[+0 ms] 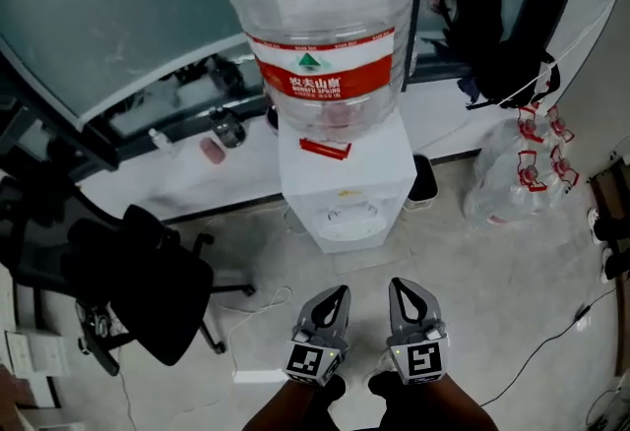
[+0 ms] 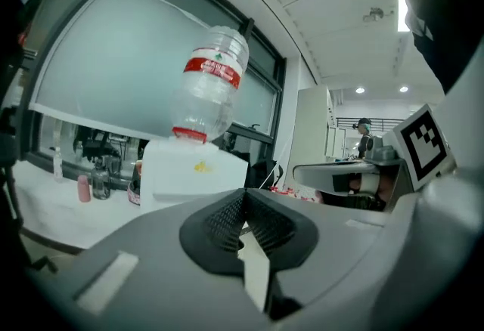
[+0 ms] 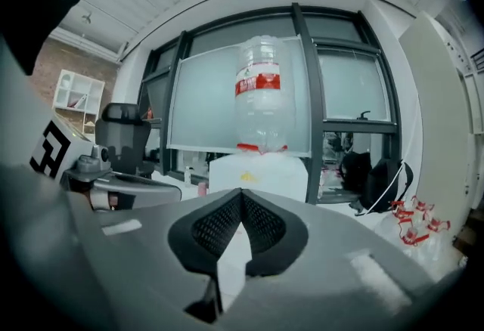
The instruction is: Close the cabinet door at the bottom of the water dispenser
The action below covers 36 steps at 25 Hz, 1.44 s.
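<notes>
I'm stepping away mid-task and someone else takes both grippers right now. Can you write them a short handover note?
Grippers: the left hand-held gripper is shut and empty, held low in front of the water dispenser without touching it. The right hand-held gripper is the same, close beside it.
Things: the dispenser stands straight ahead with the water bottle on top. Its bottom cabinet door is hidden in every view, so open or closed cannot be told.
Done: nothing that shows.
Left: get low, find the door, push it closed.
</notes>
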Available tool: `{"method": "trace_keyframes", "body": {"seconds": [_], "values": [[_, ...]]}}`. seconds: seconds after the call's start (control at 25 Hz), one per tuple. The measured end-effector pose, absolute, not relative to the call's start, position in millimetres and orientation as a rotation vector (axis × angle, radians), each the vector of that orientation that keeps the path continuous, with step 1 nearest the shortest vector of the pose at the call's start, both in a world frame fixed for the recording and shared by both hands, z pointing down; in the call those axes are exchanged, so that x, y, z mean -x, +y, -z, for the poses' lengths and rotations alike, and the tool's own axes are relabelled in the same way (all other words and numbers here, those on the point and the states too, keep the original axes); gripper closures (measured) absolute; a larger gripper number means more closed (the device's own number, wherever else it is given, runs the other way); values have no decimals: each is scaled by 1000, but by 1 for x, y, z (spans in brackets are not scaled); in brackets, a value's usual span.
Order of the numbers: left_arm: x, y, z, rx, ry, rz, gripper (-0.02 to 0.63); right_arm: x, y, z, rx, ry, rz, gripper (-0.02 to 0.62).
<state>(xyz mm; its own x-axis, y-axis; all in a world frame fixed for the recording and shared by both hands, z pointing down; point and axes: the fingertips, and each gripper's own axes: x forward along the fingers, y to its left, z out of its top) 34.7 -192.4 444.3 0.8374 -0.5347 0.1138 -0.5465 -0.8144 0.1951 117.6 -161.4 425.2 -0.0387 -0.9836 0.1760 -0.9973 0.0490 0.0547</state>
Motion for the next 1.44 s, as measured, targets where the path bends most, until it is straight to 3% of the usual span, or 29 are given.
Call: {"method": "trace_keyframes", "body": {"seconds": [0.36, 1.44], "values": [[-10, -181, -304, -2890, -889, -20, 588, -99, -150, -268, -2010, -2210, 73, 592], [25, -158, -256, -2899, -979, 15, 588, -72, -125, -220, -1962, -2260, 205, 594]]}}
